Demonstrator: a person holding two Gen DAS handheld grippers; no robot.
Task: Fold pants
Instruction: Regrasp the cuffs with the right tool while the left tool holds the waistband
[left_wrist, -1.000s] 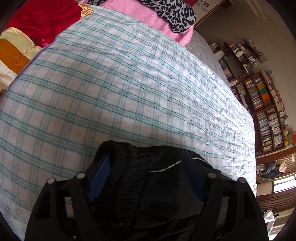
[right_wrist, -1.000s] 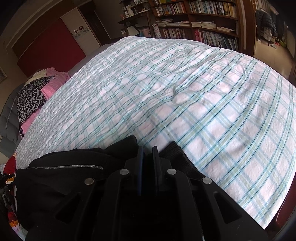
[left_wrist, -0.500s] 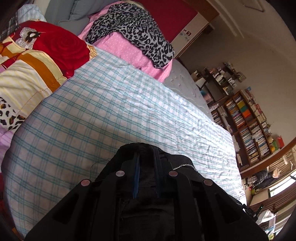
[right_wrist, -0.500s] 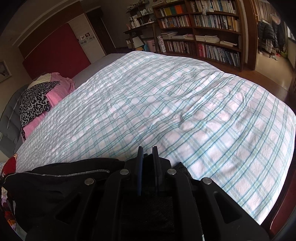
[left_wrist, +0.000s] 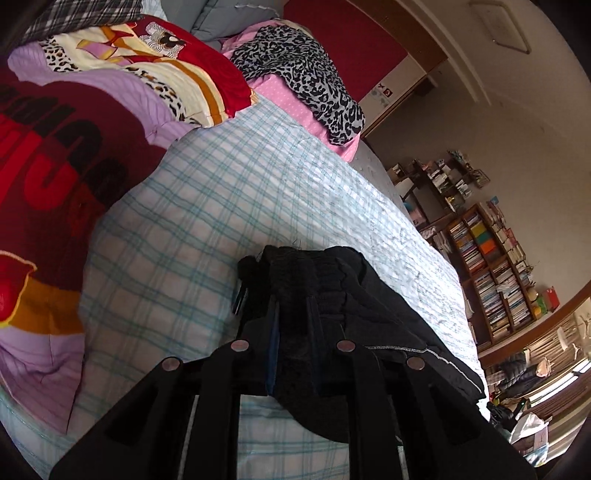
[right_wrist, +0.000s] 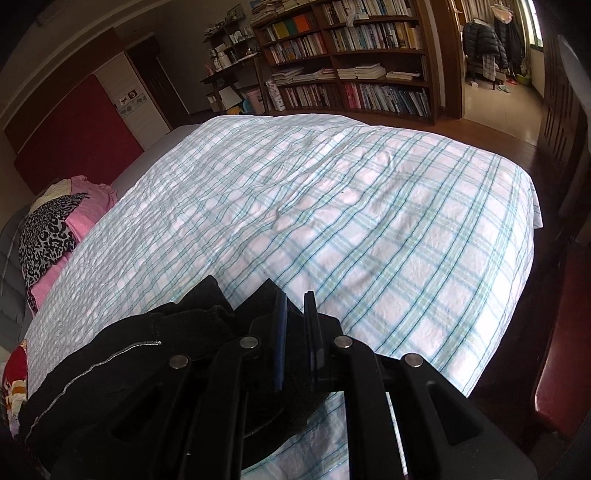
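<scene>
Black pants (left_wrist: 369, 295) with a thin silver zip line hang bunched over a bed with a checked sheet (left_wrist: 221, 206). My left gripper (left_wrist: 293, 314) is shut on the ribbed waistband of the pants and holds it above the sheet. In the right wrist view the pants (right_wrist: 122, 362) stretch off to the left. My right gripper (right_wrist: 297, 310) is shut on another part of the black cloth, held above the checked sheet (right_wrist: 332, 206). Much of the pants is hidden under both grippers.
A pile of red, purple and striped bedding (left_wrist: 74, 140) lies at the left of the bed. A leopard-print cloth on a pink pillow (left_wrist: 306, 81) lies at its far end. Bookshelves (right_wrist: 351, 74) line the wall beyond. A dark red seat (right_wrist: 565, 350) stands at the bed's right.
My left gripper closed on the waistband and rose, so more bedding and room came into view. My right gripper stayed shut on the cloth and lifted too.
</scene>
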